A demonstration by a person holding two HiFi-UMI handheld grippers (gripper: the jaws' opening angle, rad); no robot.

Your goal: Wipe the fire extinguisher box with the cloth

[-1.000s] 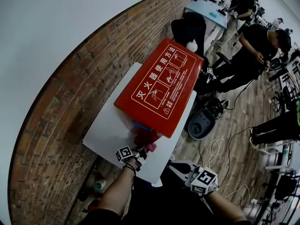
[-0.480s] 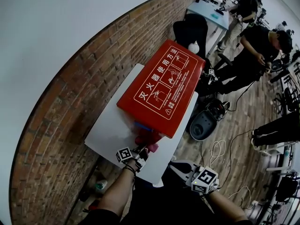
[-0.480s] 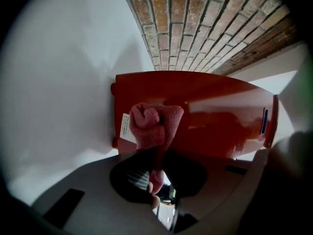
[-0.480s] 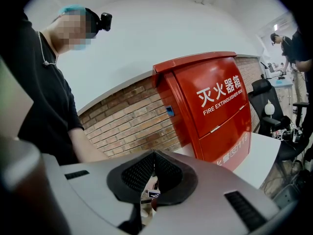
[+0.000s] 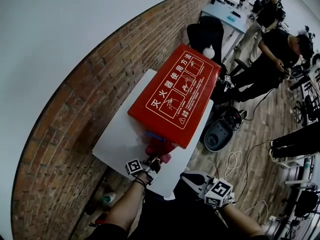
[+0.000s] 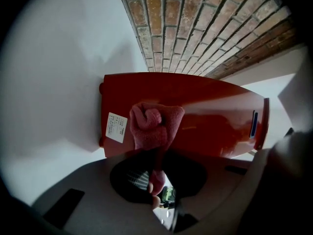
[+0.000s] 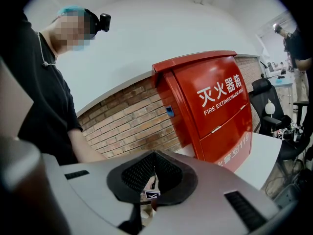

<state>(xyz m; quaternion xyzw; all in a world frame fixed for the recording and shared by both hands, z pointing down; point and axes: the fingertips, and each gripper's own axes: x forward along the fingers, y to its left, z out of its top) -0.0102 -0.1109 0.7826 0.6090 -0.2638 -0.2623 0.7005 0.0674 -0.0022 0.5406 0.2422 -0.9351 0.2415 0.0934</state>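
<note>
The red fire extinguisher box (image 5: 175,96) stands on a white table (image 5: 117,139) by the brick wall. In the left gripper view its red side (image 6: 210,111) fills the middle, with a small white label (image 6: 117,128). My left gripper (image 5: 153,161) is shut on a bunched pink cloth (image 5: 159,148), and the cloth (image 6: 154,124) is pressed against the box's near side. My right gripper (image 5: 187,177) hangs low off the table's near corner, apart from the box, jaws together with nothing between them. The right gripper view shows the box's front (image 7: 217,114) with white lettering.
The brick wall (image 5: 75,109) runs along the table's far side. A black chair (image 5: 206,31) stands behind the box. A grey round device (image 5: 217,131) and cables (image 5: 230,159) lie on the wooden floor to the right. Several people are further right. A bottle (image 5: 107,198) lies under the table.
The head view has shifted slightly. The left gripper still holds the cloth against the box's near side, having barely moved. The right gripper stays where it was.
</note>
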